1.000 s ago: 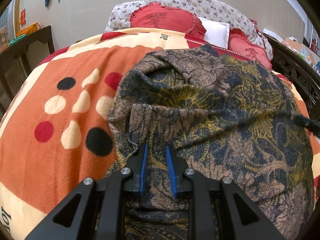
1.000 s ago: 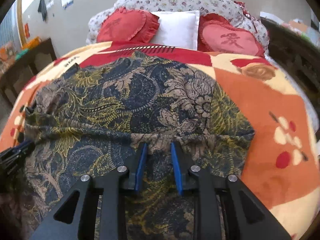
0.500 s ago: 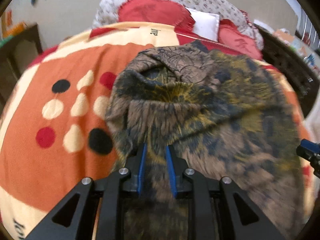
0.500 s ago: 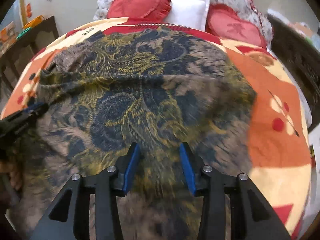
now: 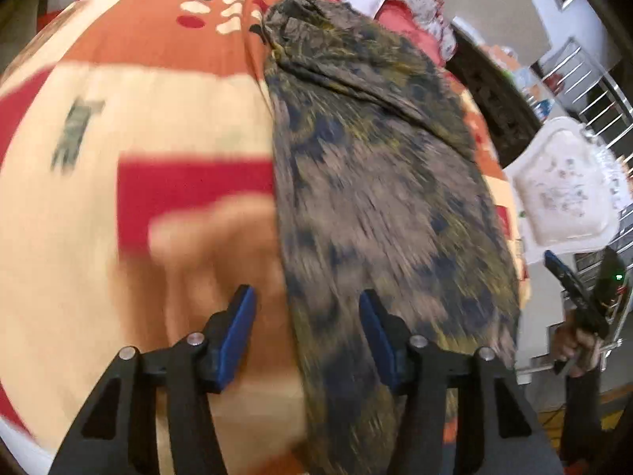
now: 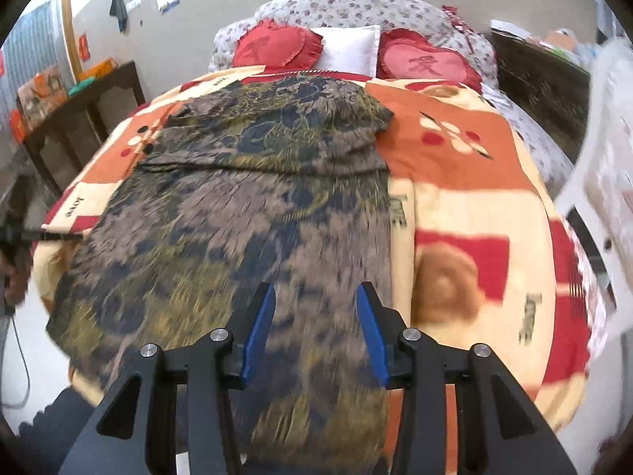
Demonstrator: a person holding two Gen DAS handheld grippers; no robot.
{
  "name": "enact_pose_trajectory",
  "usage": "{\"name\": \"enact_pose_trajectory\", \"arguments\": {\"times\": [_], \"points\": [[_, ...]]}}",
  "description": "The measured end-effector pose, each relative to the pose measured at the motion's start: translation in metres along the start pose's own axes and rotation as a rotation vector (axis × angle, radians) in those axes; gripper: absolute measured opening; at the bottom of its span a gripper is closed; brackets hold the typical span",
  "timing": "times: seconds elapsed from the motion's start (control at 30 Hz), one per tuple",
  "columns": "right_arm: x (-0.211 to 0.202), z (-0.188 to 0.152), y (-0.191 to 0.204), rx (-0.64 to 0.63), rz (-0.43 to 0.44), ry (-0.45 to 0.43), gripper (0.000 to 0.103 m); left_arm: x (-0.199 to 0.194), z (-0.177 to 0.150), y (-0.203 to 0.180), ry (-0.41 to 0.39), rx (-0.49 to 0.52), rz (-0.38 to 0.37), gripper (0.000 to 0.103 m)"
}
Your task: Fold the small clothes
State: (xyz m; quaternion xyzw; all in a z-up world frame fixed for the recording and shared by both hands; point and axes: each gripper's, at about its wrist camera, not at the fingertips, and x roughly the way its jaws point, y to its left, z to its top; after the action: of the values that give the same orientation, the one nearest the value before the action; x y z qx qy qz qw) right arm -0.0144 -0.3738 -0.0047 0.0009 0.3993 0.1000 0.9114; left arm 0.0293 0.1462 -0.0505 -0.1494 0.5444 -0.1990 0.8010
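Observation:
A dark garment (image 6: 253,206) with a gold and navy floral print lies lengthwise on the orange, cream and red blanket (image 6: 474,206), its far part doubled over in a fold. My right gripper (image 6: 315,297) hovers over its near end, open, with the cloth lying under the blue pads and not pinched. In the left wrist view the garment (image 5: 379,182) runs from top centre down to the bottom. My left gripper (image 5: 304,304) straddles its left edge, its jaws opening and not pressing on the cloth. Each gripper shows at the edge of the other's view: right gripper (image 5: 569,281), left gripper (image 6: 39,234).
Two red heart pillows (image 6: 427,64) and a white pillow (image 6: 348,49) lie at the head of the bed. A dark wooden table (image 6: 79,111) stands to the left, dark furniture (image 6: 538,83) and a white chair (image 5: 561,186) to the right. Floor lies below the bed's near edge.
Both grippers have drawn back toward the near end of the bed and let go of the cloth, their jaws now apart. The left view has swung round; the garment lies stretched out longer.

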Motion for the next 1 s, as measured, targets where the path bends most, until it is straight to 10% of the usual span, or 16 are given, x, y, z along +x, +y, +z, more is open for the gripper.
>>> {"name": "enact_pose_trajectory", "arguments": {"times": [0.43, 0.5, 0.57, 1.0], "points": [[-0.031, -0.018, 0.012, -0.015, -0.025, -0.098, 0.044, -0.01, -0.064, 0.008, -0.022, -0.126, -0.241, 0.053], [-0.032, -0.022, 0.009, -0.005, -0.027, -0.099, 0.044, -0.01, -0.066, 0.014, -0.017, -0.161, -0.27, 0.043], [-0.033, -0.027, 0.003, 0.009, -0.034, -0.09, 0.044, -0.005, -0.068, 0.017, 0.018, -0.194, -0.291, 0.009], [-0.034, -0.066, -0.045, 0.179, -0.06, -0.031, 0.044, -0.011, -0.078, 0.008, 0.012, -0.13, -0.297, 0.028]]}}
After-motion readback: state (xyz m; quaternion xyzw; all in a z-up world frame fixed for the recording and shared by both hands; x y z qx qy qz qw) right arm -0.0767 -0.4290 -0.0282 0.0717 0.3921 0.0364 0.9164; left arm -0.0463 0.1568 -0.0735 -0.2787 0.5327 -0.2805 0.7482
